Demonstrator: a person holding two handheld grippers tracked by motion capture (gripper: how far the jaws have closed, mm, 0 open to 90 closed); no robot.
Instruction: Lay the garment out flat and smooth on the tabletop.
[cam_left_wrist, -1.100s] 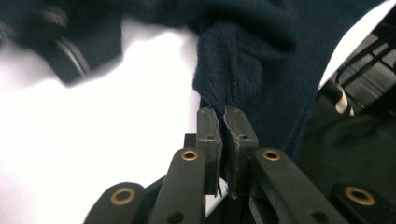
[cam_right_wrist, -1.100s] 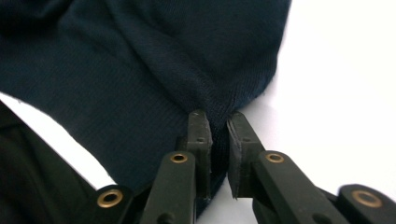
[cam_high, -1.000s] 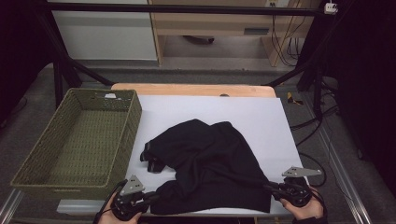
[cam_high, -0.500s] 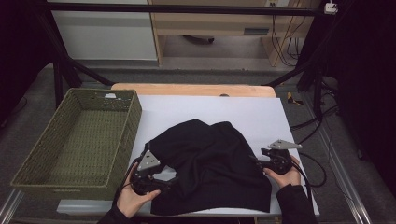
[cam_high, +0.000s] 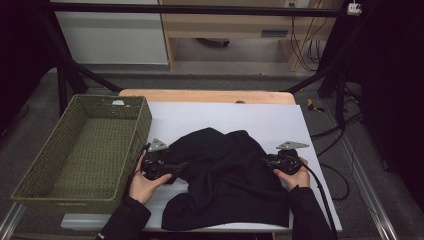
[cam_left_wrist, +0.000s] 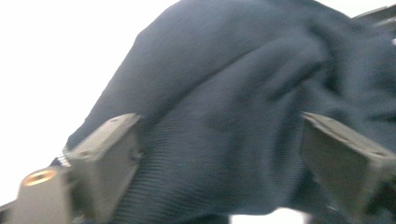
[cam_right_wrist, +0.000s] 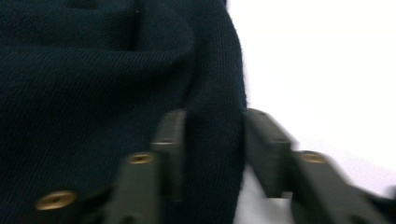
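Holding a pair of tongs in each hand, we work at the two sides of a black garment (cam_high: 227, 180) on the table. Our left tongs (cam_high: 172, 167) sit at the garment's left edge; in the left gripper view their jaws stand wide apart with a thick bulge of cloth between them, and the jaws have just been closing a little. The pads (cam_left_wrist: 109, 161) lie against the cloth at its sides, but we cannot tell whether they press on it. Our right tongs (cam_high: 270, 162) are at the garment's right edge, and their jaws have just been closing too: in the right gripper view they are pinched on a narrow fold of the cloth's border, one pad (cam_right_wrist: 170, 154) on each side of it.

Up close the cloth is dark navy to black, a fine ribbed knit, soft and thick, lying in rounded folds. From the high view it is a crumpled heap, humped near the middle and spreading broader toward our side, where its lower edge reaches almost to the front of the table.

It rests on a white sheet (cam_high: 225, 117) that covers most of the table (cam_high: 200, 96), whose wooden far edge shows beyond. A green woven basket (cam_high: 132, 125) stands just beside the sheet on our left, near the left tongs.
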